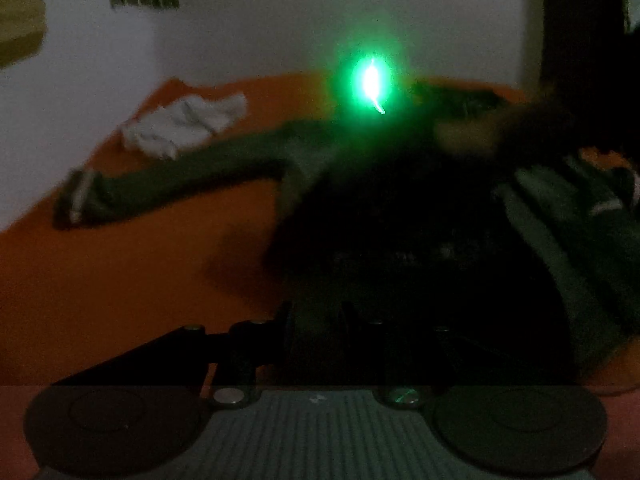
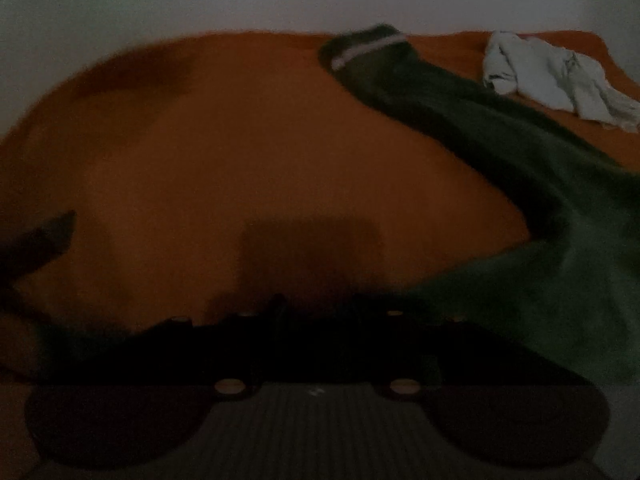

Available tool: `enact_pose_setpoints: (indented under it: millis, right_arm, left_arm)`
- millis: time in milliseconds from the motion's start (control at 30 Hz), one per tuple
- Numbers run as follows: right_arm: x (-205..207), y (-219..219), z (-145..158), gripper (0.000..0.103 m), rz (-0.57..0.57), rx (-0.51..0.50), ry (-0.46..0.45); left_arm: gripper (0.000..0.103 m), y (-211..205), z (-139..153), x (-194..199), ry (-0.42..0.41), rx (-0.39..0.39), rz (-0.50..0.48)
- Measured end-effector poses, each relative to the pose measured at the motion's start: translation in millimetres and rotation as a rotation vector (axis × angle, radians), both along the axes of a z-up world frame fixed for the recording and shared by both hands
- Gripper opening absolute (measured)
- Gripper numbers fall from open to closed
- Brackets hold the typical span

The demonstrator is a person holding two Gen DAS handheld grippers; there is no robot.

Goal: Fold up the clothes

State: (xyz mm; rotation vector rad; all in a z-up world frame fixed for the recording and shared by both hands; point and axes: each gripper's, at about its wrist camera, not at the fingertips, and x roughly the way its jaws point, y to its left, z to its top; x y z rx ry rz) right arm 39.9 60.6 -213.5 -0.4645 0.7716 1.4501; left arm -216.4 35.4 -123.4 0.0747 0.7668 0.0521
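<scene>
Now the green sweater [image 2: 500,160] lies on the orange bed [image 2: 240,140], at the right of the frame, sleeve up top. It looks soft and floppy; take the cuff. Both grippers sit too dark to tell.

A dark green sweater [image 2: 500,152] lies spread on the orange bed [image 2: 240,140], one sleeve stretched out, a pale stripe at its cuff. Beside that sleeve lies a crumpled white garment [image 2: 560,80].
</scene>
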Motion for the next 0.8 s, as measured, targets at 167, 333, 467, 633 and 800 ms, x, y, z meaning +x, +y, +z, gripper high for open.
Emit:
enact_pose_setpoints:
  millis: [167,333,467,633,800]
  right_arm:
    - [12.6,-42.5,35.6,0.042,-0.042,0.026,0.008]
    - [-9.2,-108.0,31.8,0.044,-0.119,-0.108,-0.068]
    - [-53.2,-166.7,35.5,0.045,-0.322,-0.187,-0.154]
    - [-85.0,-203.3,23.8,0.065,-0.423,-0.188,0.001]
    - [-84.7,-229.4,29.1,0.062,-0.511,-0.124,0.113]
  left_arm:
    - [0.023,6.9,-50.2,-20.2,0.117,0.045,0.103]
    - [0.027,10.6,-41.2,-42.6,0.123,0.033,0.114]
    - [0.028,8.3,-18.6,-44.8,0.112,0.069,0.102]
    - [0.028,-11.8,18.0,-11.1,0.005,0.140,-0.012]
    - [0.028,-64.0,34.3,40.7,-0.054,0.160,-0.210]
